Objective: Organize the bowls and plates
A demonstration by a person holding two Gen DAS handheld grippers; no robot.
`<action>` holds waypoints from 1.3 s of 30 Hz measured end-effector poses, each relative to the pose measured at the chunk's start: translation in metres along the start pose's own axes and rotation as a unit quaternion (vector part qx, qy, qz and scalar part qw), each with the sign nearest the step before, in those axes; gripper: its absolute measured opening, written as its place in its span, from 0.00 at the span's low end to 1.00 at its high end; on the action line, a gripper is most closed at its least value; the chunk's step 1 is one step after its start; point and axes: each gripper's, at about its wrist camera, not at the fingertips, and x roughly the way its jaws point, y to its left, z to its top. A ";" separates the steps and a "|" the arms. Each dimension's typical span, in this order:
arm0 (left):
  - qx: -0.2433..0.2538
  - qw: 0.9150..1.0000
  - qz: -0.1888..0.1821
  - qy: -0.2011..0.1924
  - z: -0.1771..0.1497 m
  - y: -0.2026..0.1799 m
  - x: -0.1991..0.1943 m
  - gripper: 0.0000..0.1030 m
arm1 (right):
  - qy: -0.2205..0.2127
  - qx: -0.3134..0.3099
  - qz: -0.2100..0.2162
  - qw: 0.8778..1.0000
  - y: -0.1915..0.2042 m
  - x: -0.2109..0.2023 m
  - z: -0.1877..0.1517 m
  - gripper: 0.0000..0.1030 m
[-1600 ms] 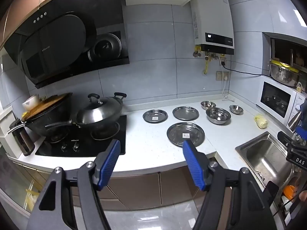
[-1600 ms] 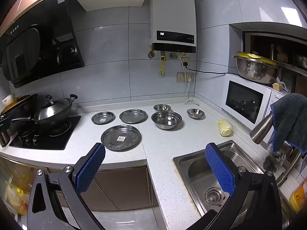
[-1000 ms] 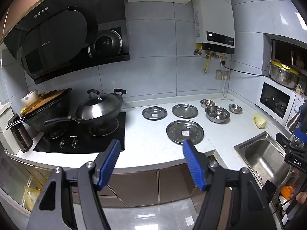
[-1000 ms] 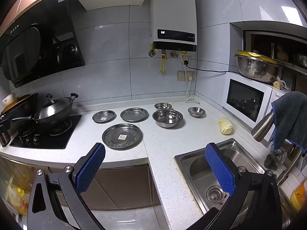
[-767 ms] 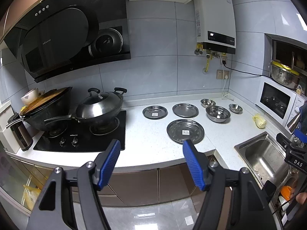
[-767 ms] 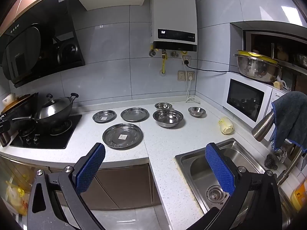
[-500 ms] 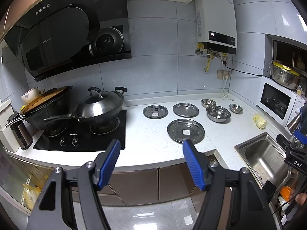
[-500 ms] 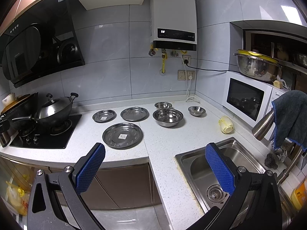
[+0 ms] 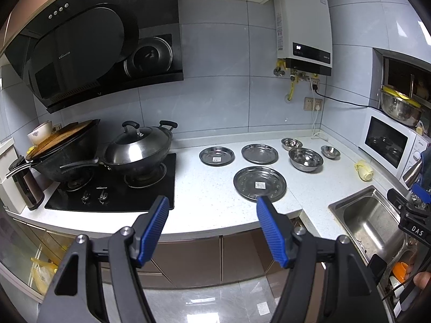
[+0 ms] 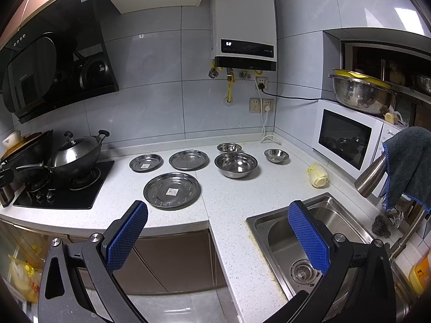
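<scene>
Three steel plates lie on the white counter: a large plate (image 9: 260,183) (image 10: 172,190) in front, a small plate (image 9: 216,155) (image 10: 146,162) behind left, a medium plate (image 9: 259,153) (image 10: 188,159) behind. Three steel bowls stand to their right: a large bowl (image 9: 305,159) (image 10: 235,164), a small bowl (image 9: 291,142) (image 10: 229,147) at the back, a small bowl (image 9: 330,151) (image 10: 276,155) at the right. My left gripper (image 9: 212,208) is open and empty, held before the counter's front edge. My right gripper (image 10: 217,214) is open and empty, also short of the counter.
A black hob (image 9: 115,188) with a lidded wok (image 9: 137,150) and a dark pan (image 9: 64,148) is at the left. A steel sink (image 10: 317,237) is at the right, a microwave (image 10: 347,137) behind it. A yellow cup (image 10: 318,175) lies on its side near the microwave.
Both views have shifted only slightly; the counter sits a little lower and farther in the left wrist view. Both grippers stay open and empty. Nothing on the counter has moved.
</scene>
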 end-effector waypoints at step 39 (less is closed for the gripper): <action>-0.002 1.000 -0.002 0.002 0.000 -0.002 0.005 0.64 | 0.000 -0.001 0.003 1.000 0.000 0.006 0.001 0.99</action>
